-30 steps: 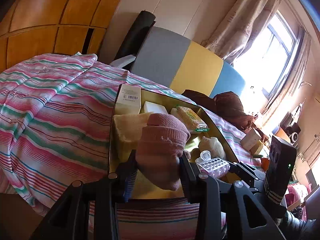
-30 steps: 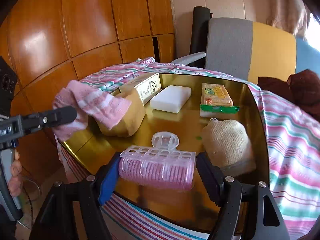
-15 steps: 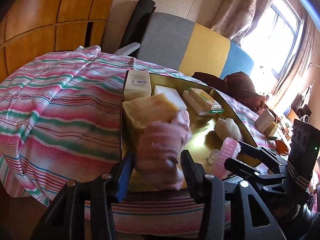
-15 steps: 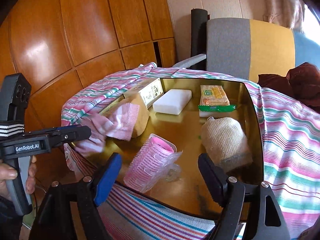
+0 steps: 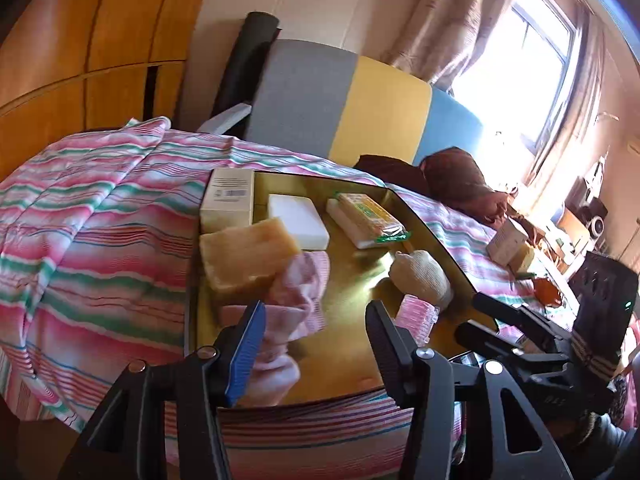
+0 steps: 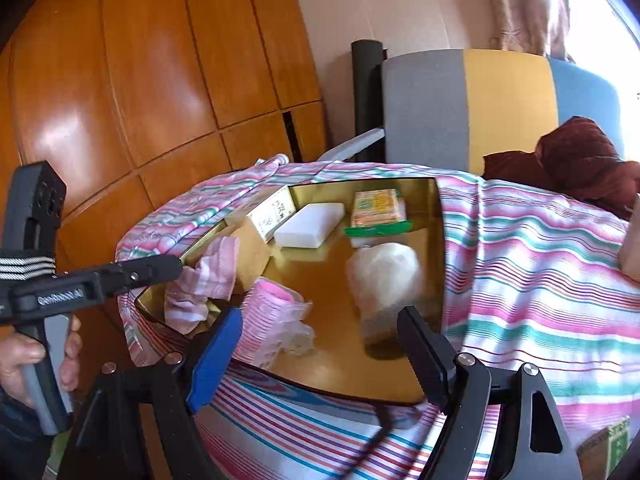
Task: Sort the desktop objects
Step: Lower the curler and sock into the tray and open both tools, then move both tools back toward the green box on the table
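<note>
Pink sock (image 5: 296, 304) now lying crumpled on the gold tray (image 5: 352, 352), at lower centre of the left wrist view, slumped against the tan sponge block (image 5: 248, 256). Half a second ago still pinched in the left gripper (image 5: 316, 344); now released, with the jaws spread wide and nothing between them. Same story on the other side: pink hair roller (image 6: 272, 316), clamped a second ago and already slipping free half a second ago, now resting on the tray at lower centre of the right wrist view, just beside the sock. Right gripper (image 6: 320, 348) likewise gaping and empty, drawn back toward the near tray edge.

Judged from this, two items just delivered into the tray and both tools free for whatever remains outside it.

Sock soft, ribbed, pale pink with lighter bands, folded over itself, its toe end drooping toward the tray rim. Roller translucent pink, ridged, a clear clip hanging off it. Further up the tray: a cream carton (image 5: 228, 200), white bar (image 5: 298, 220), packaged yellow sponge (image 5: 366, 216) and a beige mesh bundle (image 5: 420, 276), all apart from the sock.
</note>
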`<state>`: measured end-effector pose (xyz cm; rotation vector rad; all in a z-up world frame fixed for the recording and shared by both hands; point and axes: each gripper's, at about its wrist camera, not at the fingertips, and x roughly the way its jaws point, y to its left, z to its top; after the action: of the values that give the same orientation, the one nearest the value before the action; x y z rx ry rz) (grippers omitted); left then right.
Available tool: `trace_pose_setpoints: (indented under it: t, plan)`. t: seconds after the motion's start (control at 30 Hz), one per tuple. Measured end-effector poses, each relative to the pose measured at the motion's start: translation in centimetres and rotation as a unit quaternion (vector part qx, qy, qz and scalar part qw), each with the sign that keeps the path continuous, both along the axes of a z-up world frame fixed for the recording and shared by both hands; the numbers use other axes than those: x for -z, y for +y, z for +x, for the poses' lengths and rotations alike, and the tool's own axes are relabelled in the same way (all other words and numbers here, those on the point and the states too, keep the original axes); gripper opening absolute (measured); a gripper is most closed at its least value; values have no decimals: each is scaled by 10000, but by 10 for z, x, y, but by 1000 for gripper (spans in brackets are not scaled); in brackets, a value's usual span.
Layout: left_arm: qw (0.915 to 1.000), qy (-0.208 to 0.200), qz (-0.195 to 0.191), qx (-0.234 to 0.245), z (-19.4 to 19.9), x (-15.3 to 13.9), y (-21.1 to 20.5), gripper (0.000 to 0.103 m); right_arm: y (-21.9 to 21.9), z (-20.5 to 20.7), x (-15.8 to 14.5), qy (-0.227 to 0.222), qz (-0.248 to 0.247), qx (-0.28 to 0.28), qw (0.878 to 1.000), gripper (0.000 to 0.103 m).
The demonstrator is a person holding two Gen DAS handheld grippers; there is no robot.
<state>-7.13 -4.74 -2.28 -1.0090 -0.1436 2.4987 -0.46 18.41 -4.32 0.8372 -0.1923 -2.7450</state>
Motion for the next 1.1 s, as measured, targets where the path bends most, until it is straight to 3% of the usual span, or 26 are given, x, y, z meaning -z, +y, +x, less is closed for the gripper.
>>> trace_pose_setpoints:
  t: [0.13,0.3,0.5,0.67,0.87,1.03,1.1]
  plan:
    - [9993,-183,-286,-143,-10,8,7,49,21,10,-6,81,-44,271,9996,81]
    - [9981,-251,-357,-438,-14,13,-4,48,45,16,-6,71,-79,584,9982,81]
    - [9985,-251,221,-441,-9,4,-23,48,70,27,-1,5,-134,875,9961,81]
    - [9981,9,519,-320,-1,-16,-22,47,94,43,-2,39,-48,1156,9933,81]
    - [9958,85,530,740,13,-27,40,48,149,80,-14,218,111,1910,9813,81]
    - [9804,-6,516,1900,32,-29,120,49,207,119,-22,225,137,2778,9603,83]
    - [9760,-190,464,2121,40,-23,145,53,229,135,-24,192,122,3098,9505,83]
